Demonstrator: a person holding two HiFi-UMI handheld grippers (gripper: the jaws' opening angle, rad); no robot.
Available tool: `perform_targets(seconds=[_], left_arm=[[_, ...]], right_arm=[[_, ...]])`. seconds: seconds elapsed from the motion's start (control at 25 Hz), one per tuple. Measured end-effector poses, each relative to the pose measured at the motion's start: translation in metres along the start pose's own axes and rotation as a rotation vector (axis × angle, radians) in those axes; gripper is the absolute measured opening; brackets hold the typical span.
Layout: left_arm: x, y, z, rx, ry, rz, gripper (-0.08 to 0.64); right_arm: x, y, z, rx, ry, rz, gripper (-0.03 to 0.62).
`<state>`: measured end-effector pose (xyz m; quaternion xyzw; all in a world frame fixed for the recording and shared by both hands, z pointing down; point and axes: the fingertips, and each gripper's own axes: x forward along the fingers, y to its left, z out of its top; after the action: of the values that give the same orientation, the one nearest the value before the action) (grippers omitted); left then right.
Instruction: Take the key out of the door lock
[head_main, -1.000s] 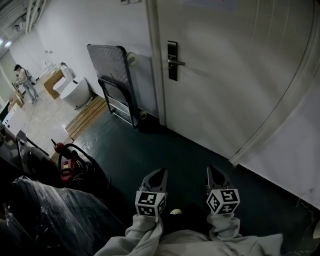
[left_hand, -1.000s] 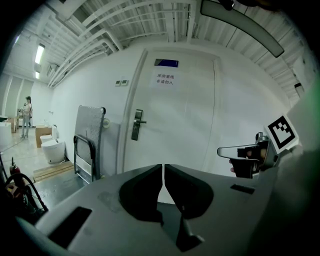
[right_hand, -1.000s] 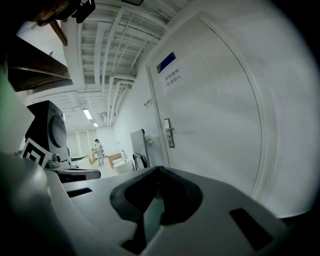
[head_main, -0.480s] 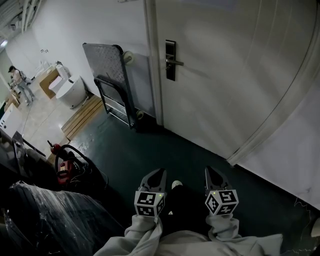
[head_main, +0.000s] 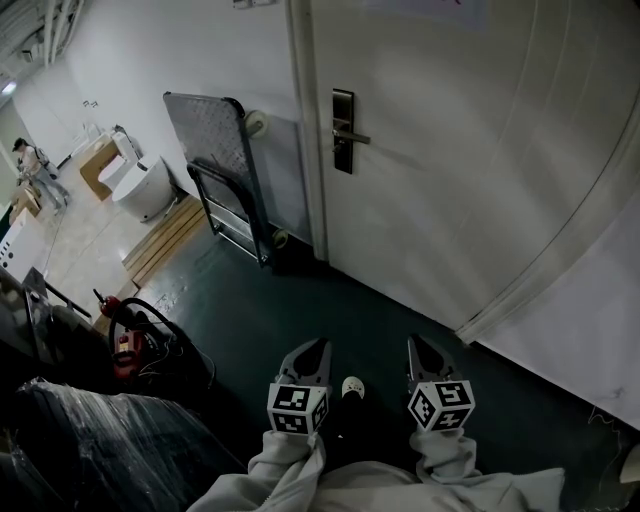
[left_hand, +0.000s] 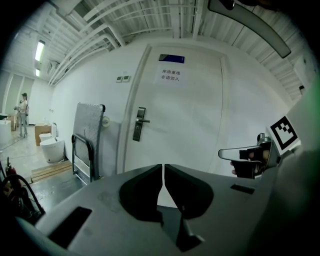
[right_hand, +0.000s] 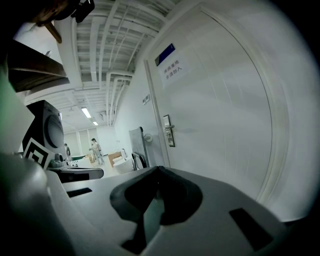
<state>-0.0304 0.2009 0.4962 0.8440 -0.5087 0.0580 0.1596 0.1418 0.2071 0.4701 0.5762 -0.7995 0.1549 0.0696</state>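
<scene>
The white door (head_main: 470, 150) carries a dark lock plate (head_main: 343, 130) with a lever handle (head_main: 354, 137) near its left edge. It also shows in the left gripper view as lock plate (left_hand: 139, 123) and in the right gripper view as lock plate (right_hand: 168, 131). No key can be made out at this distance. My left gripper (head_main: 310, 352) and right gripper (head_main: 418, 350) hang low in front of my body, side by side, far short of the door. Both are shut with nothing between the jaws: left gripper (left_hand: 163, 171), right gripper (right_hand: 157, 171).
A folded platform trolley (head_main: 222, 165) leans on the wall left of the door. Further left are a white toilet (head_main: 143, 187), wooden slats (head_main: 165, 237) and a person (head_main: 30, 168). A red extinguisher (head_main: 122, 343) and a plastic-wrapped bulk (head_main: 90, 435) lie at my left. My shoe (head_main: 352, 387) shows between the grippers.
The view has shifted slightly and my shoe has stepped forward between the grippers. Both grippers stay shut, side by side, in nearly the same place.
</scene>
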Motion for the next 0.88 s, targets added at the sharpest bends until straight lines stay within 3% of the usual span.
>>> perform_targets(seconds=[0.88], left_arm=[[0.088, 0.049, 0.043, -0.012, 0.015, 0.031, 0.025]], right_arm=[[0.103, -0.025, 0.045, 0.0, 0.018, 0.045, 0.052]])
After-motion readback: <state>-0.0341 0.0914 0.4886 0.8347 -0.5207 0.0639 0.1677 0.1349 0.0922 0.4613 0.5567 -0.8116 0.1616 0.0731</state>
